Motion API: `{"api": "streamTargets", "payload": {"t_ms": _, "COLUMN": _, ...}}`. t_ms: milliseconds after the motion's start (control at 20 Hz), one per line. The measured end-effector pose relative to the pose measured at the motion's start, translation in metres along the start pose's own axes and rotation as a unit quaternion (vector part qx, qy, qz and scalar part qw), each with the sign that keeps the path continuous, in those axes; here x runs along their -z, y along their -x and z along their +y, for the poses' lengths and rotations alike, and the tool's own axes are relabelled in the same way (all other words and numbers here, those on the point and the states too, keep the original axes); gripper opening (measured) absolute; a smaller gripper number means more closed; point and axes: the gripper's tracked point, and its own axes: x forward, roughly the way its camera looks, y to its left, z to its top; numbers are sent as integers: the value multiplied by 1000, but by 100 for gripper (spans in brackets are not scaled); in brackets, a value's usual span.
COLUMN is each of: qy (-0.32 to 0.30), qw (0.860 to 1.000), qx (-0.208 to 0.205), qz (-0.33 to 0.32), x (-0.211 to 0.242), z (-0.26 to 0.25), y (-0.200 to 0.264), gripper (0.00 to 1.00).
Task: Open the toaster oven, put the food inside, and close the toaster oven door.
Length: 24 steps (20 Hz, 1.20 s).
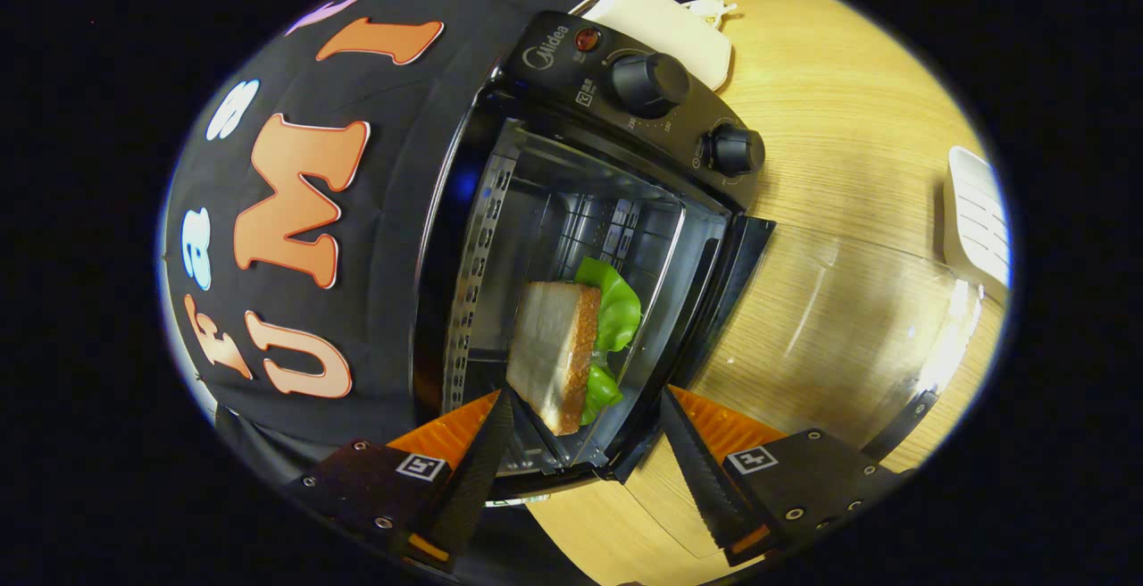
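The gripper (585, 443) is released, its two ridged fingers (482, 461) spread wide and touching nothing, and the sandwich (571, 349) sits just ahead of them, between their tips, inside the open toaster oven (571, 211). The sandwich is a thick slice of pale bread with a grainy brown crust and a wavy green lettuce leaf (612, 300), resting in the shiny metal chamber with perforated side walls. On the oven's black panel the word "Midea" can be read beside a red lamp (587, 38) and two round black knobs (649, 84), and the clear glass door (848, 318) lies folded down over the light wooden table (848, 121).
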Motion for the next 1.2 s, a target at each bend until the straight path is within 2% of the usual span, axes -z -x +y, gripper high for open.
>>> {"api": "streamTargets", "payload": {"t_ms": 350, "qy": 91, "qw": 996, "qx": -2, "qz": 24, "x": 7, "z": -11, "y": 44, "gripper": 98}}
{"api": "streamTargets", "payload": {"t_ms": 450, "qy": 121, "qw": 992, "qx": -28, "qz": 38, "x": 14, "z": 0, "y": 62, "gripper": 98}}
{"api": "streamTargets", "payload": {"t_ms": 550, "qy": 183, "qw": 981, "qx": -43, "qz": 41, "x": 19, "z": 6, "y": 79, "gripper": 98}}
{"api": "streamTargets", "payload": {"t_ms": 700, "qy": 297, "qw": 953, "qx": -33, "qz": 42, "x": 23, "z": 1, "y": 101, "gripper": 98}}
{"api": "streamTargets", "payload": {"t_ms": 900, "qy": 404, "qw": 913, "qx": -15, "qz": 49, "x": 35, "z": -10, "y": 122, "gripper": 98}}
{"api": "streamTargets", "payload": {"t_ms": 1100, "qy": 509, "qw": 858, "qx": 25, "qz": 58, "x": 43, "z": -41, "y": 136, "gripper": 98}}
{"api": "streamTargets", "payload": {"t_ms": 1200, "qy": 541, "qw": 837, "qx": 41, "qz": 67, "x": 51, "z": -59, "y": 142, "gripper": 99}}
